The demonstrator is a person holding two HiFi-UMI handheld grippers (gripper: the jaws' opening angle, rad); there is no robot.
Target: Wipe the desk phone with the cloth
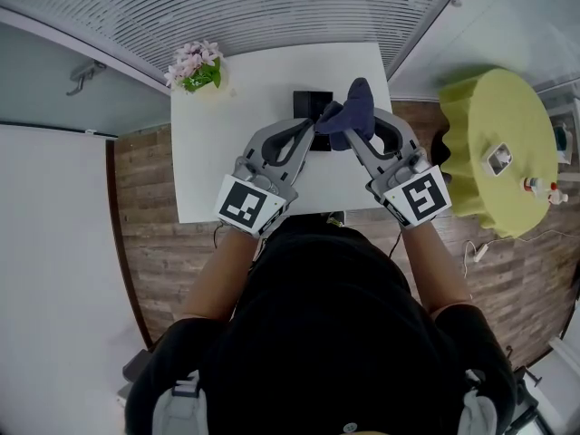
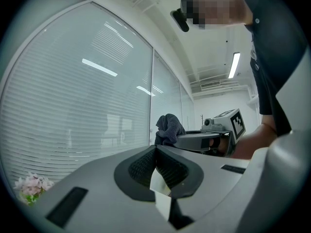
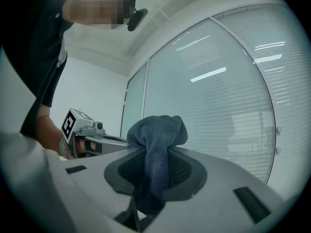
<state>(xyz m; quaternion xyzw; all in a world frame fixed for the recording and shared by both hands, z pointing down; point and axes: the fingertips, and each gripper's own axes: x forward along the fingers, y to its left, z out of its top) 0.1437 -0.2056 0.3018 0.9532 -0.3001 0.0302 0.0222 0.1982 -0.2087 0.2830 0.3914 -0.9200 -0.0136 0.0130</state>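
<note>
My right gripper is clamped on the cloth. The dark blue fabric is pinched between the two pads, with a rounded bunch standing out past the tips and a tail running back down between the jaws. My left gripper has its pads pressed together at the tips, and nothing sits between them.

In the head view the left gripper and the right one point toward the far edge of the white table. They angle in toward each other, so their tips are close together. The cloth sits over that meeting point, and in the left gripper view it shows just beyond my closed jaws.

The desk phone lies near the far edge of the table, toward the right corner. The jaws and cloth cover most of it, so I can only make out a black block, and I cannot tell whether the cloth touches it.

A pot of pale pink flowers stands on the far left corner. A round stand with a yellow cover is off the table's right edge.
</note>
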